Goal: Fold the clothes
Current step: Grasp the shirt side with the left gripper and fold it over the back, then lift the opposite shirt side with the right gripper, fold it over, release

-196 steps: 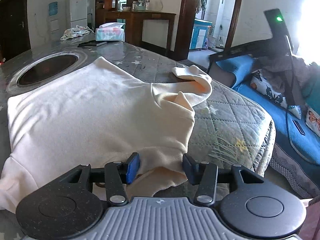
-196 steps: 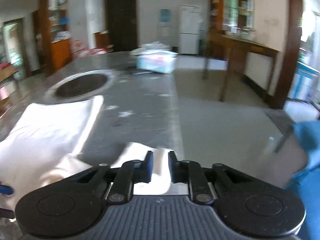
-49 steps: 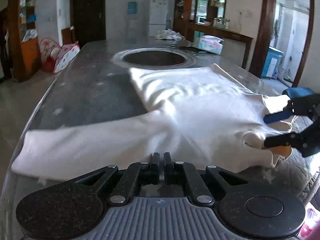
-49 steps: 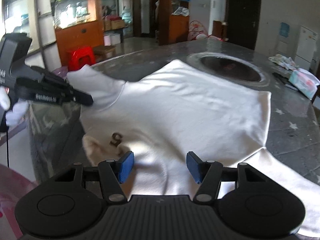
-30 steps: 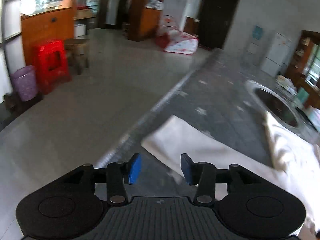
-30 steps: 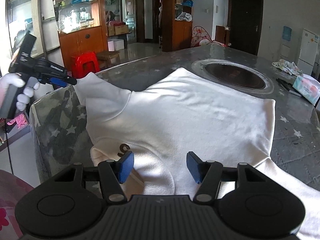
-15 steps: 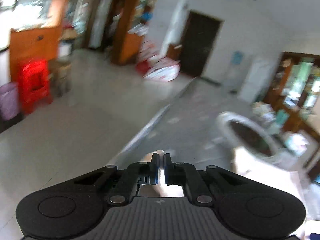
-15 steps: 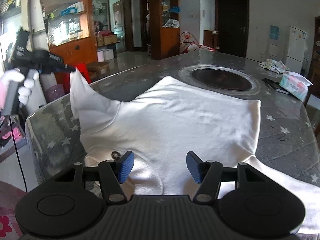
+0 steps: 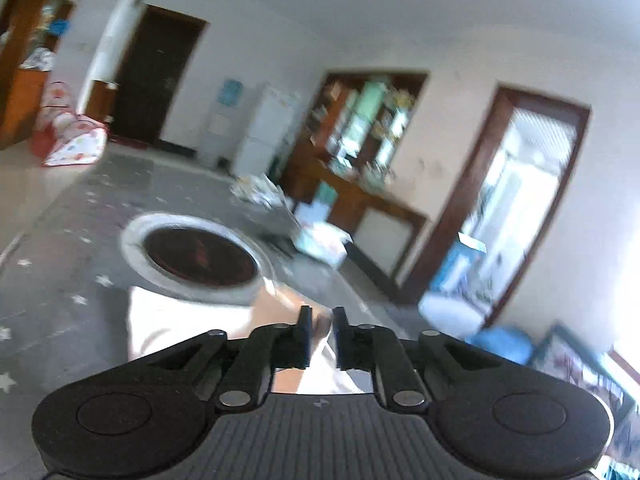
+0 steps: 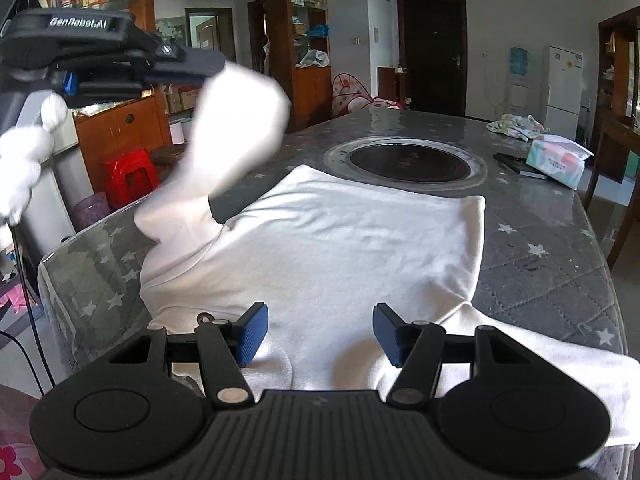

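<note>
Lifting the sleeve (image 10: 236, 128) off the table (image 10: 552, 264), the left gripper (image 10: 208, 68) now sits high at ten o'clock in the right wrist view, gripped by a white-gloved hand (image 10: 28, 160). A second ago that sleeve lay flat along the table's left edge; half a second ago only its cuff was raised, and now the whole length hangs in the air, arching up from the shoulder. In the left wrist view the jaws stand narrow with pale cloth between them; they snapped shut on the cuff and have just eased open a touch, and with the blur I cannot tell whether the pads press on the fabric, though the raised sleeve suggests they hold it.

The sweatshirt (image 10: 340, 248) itself lies spread in the middle of the table, its hem toward the round inset (image 10: 408, 160) at twelve o'clock and its collar end just under the right gripper (image 10: 316, 334) at six o'clock. That gripper hovers there with its blue pads well apart, holding nothing; it looks much as it did a second ago.

My reading is that the first fold has begun: the sleeve is being carried toward three o'clock to be laid across the chest. The other sleeve, trailing off at four o'clock, is not yet folded.
</note>
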`<move>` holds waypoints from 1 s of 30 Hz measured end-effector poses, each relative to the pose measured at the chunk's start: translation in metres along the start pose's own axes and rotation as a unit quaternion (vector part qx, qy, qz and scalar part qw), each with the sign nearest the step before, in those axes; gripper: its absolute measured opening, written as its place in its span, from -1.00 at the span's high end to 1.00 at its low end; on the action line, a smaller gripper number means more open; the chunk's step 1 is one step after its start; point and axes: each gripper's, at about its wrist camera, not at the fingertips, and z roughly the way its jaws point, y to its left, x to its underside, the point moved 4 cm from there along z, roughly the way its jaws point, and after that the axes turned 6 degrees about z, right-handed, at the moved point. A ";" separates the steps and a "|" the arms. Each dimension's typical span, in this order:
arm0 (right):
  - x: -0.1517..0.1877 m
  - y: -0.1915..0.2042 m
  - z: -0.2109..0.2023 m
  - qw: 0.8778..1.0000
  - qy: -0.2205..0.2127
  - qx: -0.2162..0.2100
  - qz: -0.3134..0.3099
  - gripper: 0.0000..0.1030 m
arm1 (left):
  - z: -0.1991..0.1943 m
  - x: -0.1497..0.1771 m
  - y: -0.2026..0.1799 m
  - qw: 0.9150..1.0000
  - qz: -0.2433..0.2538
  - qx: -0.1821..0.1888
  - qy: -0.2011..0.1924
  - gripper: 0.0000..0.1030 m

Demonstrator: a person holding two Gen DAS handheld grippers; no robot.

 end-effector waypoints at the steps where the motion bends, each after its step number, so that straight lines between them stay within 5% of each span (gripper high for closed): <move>1: 0.000 -0.001 -0.001 1.000 -0.001 0.000 0.001 -0.15 | 0.002 0.002 -0.002 1.000 0.008 -0.002 0.003 0.66; 5: 0.000 -0.004 -0.003 1.000 -0.002 0.001 0.003 -0.15 | -0.011 0.014 0.014 0.999 0.015 -0.035 0.014 0.22; 9: -0.004 -0.009 0.004 1.000 0.001 -0.002 0.014 -0.15 | -0.027 0.041 0.035 0.995 0.030 -0.083 0.049 0.08; 17: -0.013 -0.005 0.030 0.999 0.024 -0.016 0.024 -0.04 | -0.036 0.108 0.048 0.980 0.070 -0.127 0.138 0.02; 22: -0.014 -0.005 0.051 0.998 0.048 -0.015 0.029 0.07 | -0.026 0.124 0.048 0.976 0.085 -0.133 0.150 0.02; 27: -0.013 -0.001 0.073 0.997 0.070 -0.006 0.033 0.28 | -0.028 0.132 0.057 0.978 0.061 -0.131 0.147 0.05; 30: -0.017 0.007 0.077 0.997 0.070 0.011 0.015 0.71 | -0.030 0.134 0.057 0.979 0.062 -0.130 0.145 0.06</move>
